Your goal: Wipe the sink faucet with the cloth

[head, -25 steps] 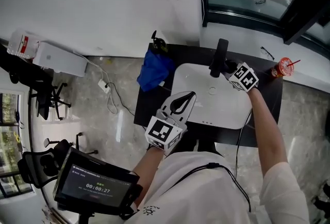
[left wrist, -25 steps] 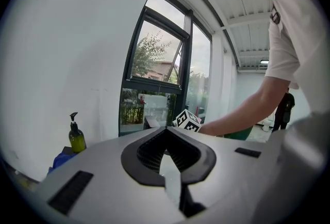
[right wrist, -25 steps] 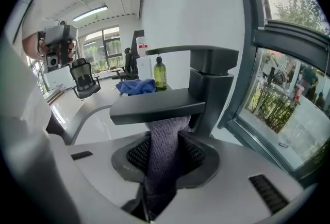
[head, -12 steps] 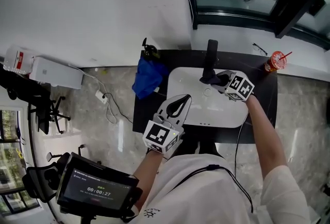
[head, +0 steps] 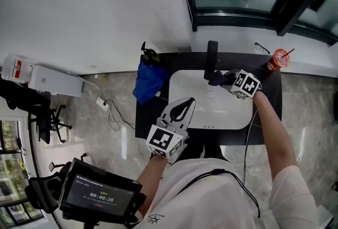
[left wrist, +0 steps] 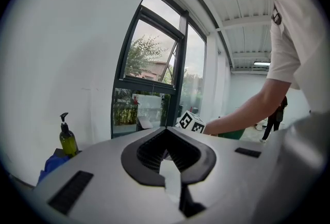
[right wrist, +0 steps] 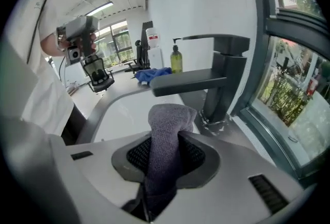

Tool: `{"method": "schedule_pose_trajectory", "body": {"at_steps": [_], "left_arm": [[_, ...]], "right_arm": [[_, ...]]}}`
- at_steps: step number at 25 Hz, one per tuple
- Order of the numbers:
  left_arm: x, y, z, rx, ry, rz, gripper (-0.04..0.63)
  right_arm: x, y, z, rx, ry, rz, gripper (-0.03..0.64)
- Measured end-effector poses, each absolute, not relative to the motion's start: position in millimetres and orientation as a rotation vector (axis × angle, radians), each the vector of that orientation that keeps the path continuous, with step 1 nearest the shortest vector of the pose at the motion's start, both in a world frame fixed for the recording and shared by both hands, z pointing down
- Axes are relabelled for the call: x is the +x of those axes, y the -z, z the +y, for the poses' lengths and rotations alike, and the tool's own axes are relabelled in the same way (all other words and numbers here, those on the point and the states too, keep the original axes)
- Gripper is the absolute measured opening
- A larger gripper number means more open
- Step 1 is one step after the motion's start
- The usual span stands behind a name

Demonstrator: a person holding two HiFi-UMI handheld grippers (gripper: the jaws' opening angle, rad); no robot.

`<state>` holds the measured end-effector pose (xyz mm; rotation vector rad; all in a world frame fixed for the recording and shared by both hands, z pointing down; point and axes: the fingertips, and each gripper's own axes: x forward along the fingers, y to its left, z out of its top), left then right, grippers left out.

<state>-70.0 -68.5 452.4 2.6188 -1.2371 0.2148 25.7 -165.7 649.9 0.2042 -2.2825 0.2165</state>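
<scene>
A black faucet point(head: 212, 58) stands at the back of the white sink point(head: 232, 117); in the right gripper view its spout point(right wrist: 188, 81) reaches left from the upright body point(right wrist: 229, 76). My right gripper point(head: 232, 83) point(right wrist: 166, 152) is shut on a grey cloth point(right wrist: 169, 124) point(head: 217, 79). The cloth's bunched end sits just below the spout near the faucet base; I cannot tell if it touches. My left gripper point(head: 189, 102) point(left wrist: 166, 133) hovers over the sink's front left rim, shut with nothing in it.
A blue rag point(head: 146, 82) point(right wrist: 152, 74) and a green soap bottle point(head: 148, 55) point(right wrist: 177, 60) point(left wrist: 67, 139) sit on the black counter point(head: 153, 117) left of the sink. A red cup with a straw point(head: 277, 58) stands at the right. A window frame point(right wrist: 289, 114) runs behind the faucet.
My right gripper has slid the cloth a short way down beside the faucet, toward the basin. The left gripper has stayed put. The head view has shifted slightly.
</scene>
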Motion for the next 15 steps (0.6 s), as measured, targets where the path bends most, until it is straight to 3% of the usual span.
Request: {"method": "schedule_pose_trajectory", "body": {"at_steps": [8, 15], "left_arm": [[-80, -450, -64, 2.593, -0.222, -1.282, 0.0], [-87, -452, -62, 2.58, -0.239, -1.303, -0.001]], "right_arm": [[22, -637, -233, 0.487, -0.138, -2.299, 0.101], [-2, -637, -214, 0.381, -0.199, -2.402, 0.101]]}}
